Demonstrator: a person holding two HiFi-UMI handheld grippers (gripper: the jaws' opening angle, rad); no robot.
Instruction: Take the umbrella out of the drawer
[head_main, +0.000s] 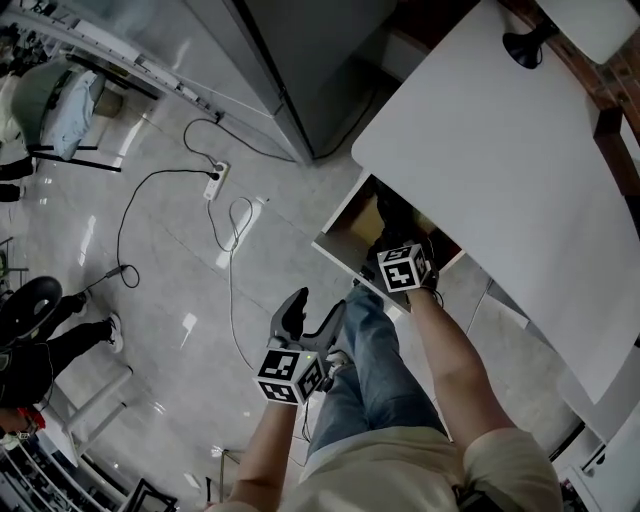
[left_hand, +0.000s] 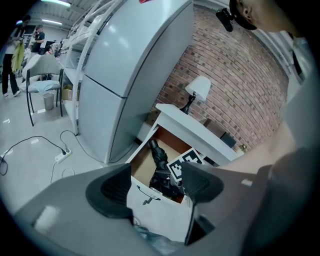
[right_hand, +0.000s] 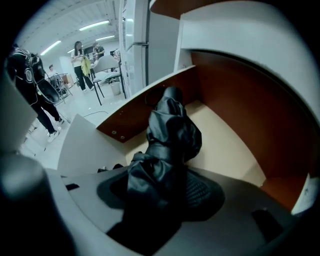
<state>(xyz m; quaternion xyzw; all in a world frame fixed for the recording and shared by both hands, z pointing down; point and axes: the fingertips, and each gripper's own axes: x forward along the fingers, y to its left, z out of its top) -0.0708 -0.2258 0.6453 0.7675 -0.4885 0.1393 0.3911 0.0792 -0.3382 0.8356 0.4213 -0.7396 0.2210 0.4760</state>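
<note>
The jaws of the right gripper (right_hand: 157, 194) are clamped on the black folded fabric umbrella (right_hand: 170, 135), whose crumpled cloth fills the whole gap between the two dark ribbed pads (right_hand: 204, 192) and bulges over them. Beyond the jaw tips the rest of the umbrella runs away along the pale floor of the open wooden drawer (right_hand: 225, 150), with its far end near the drawer's brown back corner; a brown side wall stands to the left of the jaws and a darker brown wall to their right. In the head view this gripper (head_main: 398, 240) points steeply down into the drawer (head_main: 345, 228), which juts out from under the white flat table top (head_main: 500, 150). The left gripper (left_hand: 155, 189) has its jaws spread wide with nothing between them. Through their gap shows the drawer's white front panel (left_hand: 157, 217), and just past the tips lie the umbrella (left_hand: 159, 156) and the marker cube of the right gripper. This left gripper (head_main: 300, 322) is held outside the drawer, over the glossy grey tiled floor (head_main: 170, 260) and beside the person's blue jeans leg (head_main: 375, 350). Further beyond the left jaws rise a tall grey refrigerator (left_hand: 125, 75) and a red brick wall (left_hand: 240, 85).
</note>
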